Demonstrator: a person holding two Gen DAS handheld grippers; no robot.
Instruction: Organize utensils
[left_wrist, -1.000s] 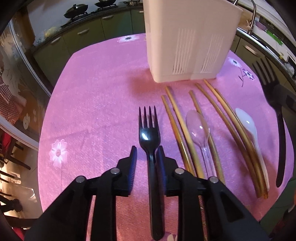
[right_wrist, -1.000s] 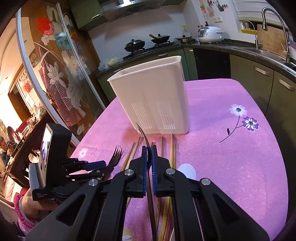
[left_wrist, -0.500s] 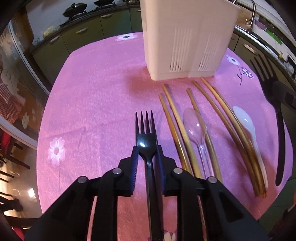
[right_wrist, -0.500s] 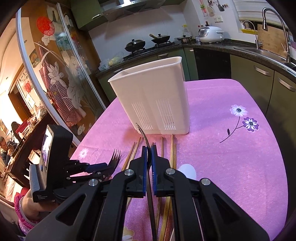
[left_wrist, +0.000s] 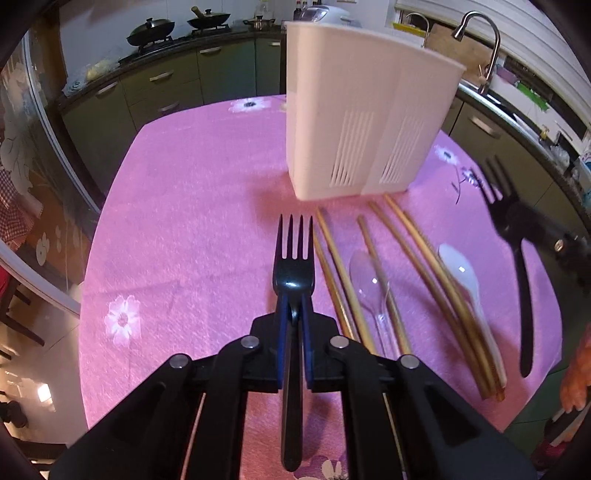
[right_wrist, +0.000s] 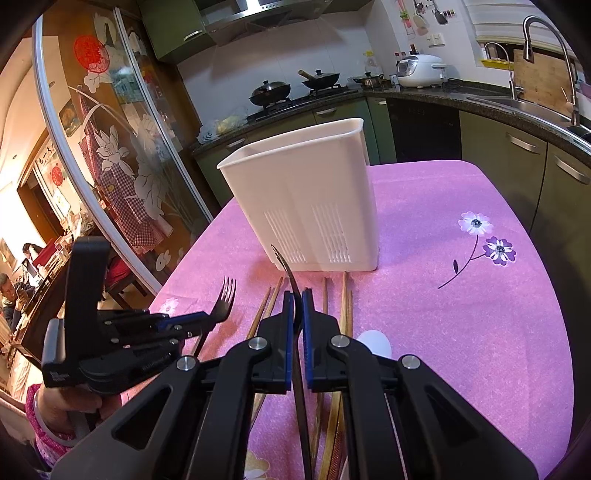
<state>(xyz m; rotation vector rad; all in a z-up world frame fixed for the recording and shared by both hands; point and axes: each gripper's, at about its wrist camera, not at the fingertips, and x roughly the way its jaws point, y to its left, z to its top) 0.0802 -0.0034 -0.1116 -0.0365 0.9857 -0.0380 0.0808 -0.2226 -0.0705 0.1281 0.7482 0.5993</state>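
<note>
Pinching a black fork (left_wrist: 293, 273) by its neck, my left hand-held gripper (left_wrist: 293, 314) has its pads pressed onto it, tines pointing toward the white holder (left_wrist: 365, 122) on the pink tabletop (left_wrist: 192, 229). My right hand-held gripper (right_wrist: 297, 314) is clamped on a second black fork (right_wrist: 286, 267). Chopsticks (left_wrist: 428, 258), a clear spoon (left_wrist: 365, 273) and a white spoon (left_wrist: 461, 273) lie between them.

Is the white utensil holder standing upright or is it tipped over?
Upright. The white utensil holder stands on its base on the pink tablecloth, open rim facing up. Whether anything is inside cannot be told.
</note>
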